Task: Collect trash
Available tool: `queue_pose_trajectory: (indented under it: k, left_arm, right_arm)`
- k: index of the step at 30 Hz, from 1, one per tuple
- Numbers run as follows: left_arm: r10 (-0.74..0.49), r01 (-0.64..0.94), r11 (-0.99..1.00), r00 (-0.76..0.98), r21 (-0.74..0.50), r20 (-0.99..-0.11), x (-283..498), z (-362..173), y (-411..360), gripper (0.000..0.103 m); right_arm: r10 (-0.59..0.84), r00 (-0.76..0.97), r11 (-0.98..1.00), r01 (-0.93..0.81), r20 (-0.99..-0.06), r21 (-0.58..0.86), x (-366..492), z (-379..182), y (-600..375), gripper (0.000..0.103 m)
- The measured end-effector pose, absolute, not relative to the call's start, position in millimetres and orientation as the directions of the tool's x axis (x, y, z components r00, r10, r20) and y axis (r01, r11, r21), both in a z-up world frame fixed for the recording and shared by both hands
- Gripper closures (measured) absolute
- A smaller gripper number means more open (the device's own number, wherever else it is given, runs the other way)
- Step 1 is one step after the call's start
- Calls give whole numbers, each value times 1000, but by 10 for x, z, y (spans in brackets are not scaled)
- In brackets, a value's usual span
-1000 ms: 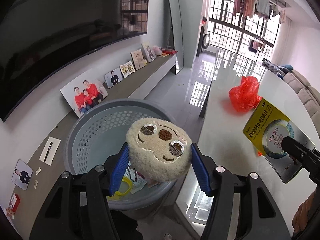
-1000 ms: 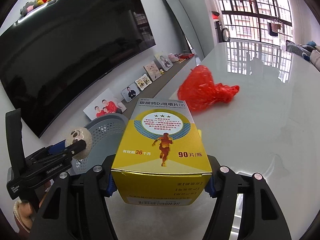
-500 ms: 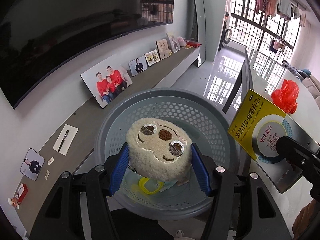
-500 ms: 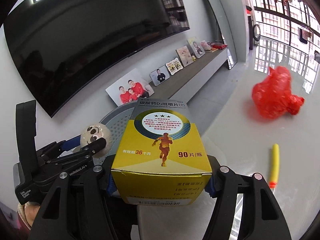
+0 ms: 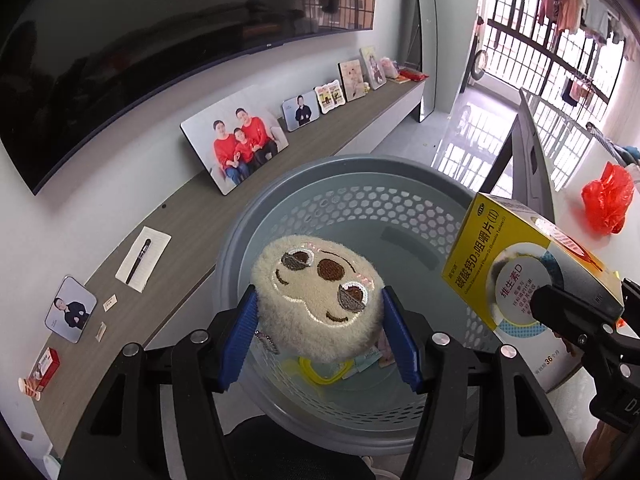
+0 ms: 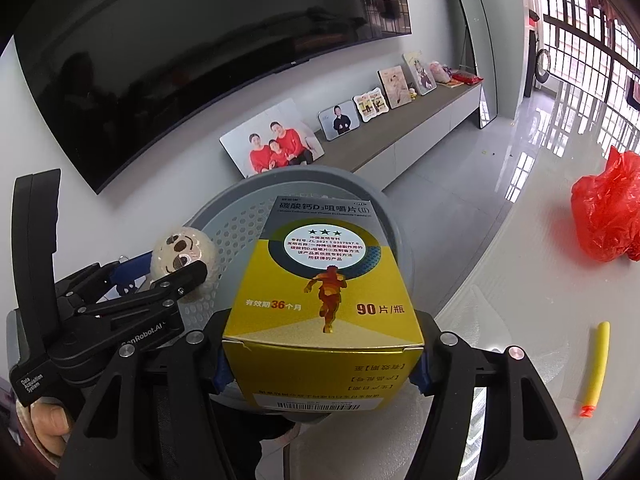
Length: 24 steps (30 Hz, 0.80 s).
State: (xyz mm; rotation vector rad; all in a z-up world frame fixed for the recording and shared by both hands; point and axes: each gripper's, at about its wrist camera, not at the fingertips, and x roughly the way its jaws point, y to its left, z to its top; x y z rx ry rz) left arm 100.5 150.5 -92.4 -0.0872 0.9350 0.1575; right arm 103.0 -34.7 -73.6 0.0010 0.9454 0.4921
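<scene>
My left gripper (image 5: 320, 340) is shut on a round beige plush face (image 5: 318, 300) and holds it over the open grey perforated basket (image 5: 352, 208). My right gripper (image 6: 320, 364) is shut on a yellow medicine box (image 6: 324, 304) and holds it above the basket's (image 6: 236, 216) right rim, beside the table edge. The box also shows at the right of the left wrist view (image 5: 516, 268). The plush also shows in the right wrist view (image 6: 182, 254). Yellow and paper scraps (image 5: 320, 372) lie on the basket floor.
A red plastic bag (image 6: 608, 220) and a yellow foam dart (image 6: 598, 364) lie on the white table (image 6: 520, 280) to the right. A low TV shelf (image 5: 192, 232) with photo frames runs along the wall behind the basket, under a large TV (image 5: 140, 52).
Both grippers have moved left from the table to over the basket, carrying the plush and the box. The basket now fills the middle of both views.
</scene>
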Motion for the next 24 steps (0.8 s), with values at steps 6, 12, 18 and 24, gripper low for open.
queue_pose_trajectory:
  k: [6, 12, 18, 24]
  left_arm:
    - [109, -192, 981, 570, -3, -814, 1023, -968, 1524, 44]
    - [125, -204, 979, 559, 10, -820, 1031, -973, 1518, 43]
    - [143, -218, 976, 555, 23, -819, 1011, -958, 1519, 41]
    - [150, -223, 974, 558, 27, -816, 995, -941, 1537, 41]
  right_arm:
    - [387, 483, 891, -415, -785, 184, 1028, -760, -325, 40]
    - [384, 487, 889, -424, -785, 172, 1018, -772, -277, 40]
    - [380, 493, 888, -432, -783, 158, 1009, -770, -246, 40]
    - [364, 507, 893, -428, -782, 139, 997, -781, -245, 40]
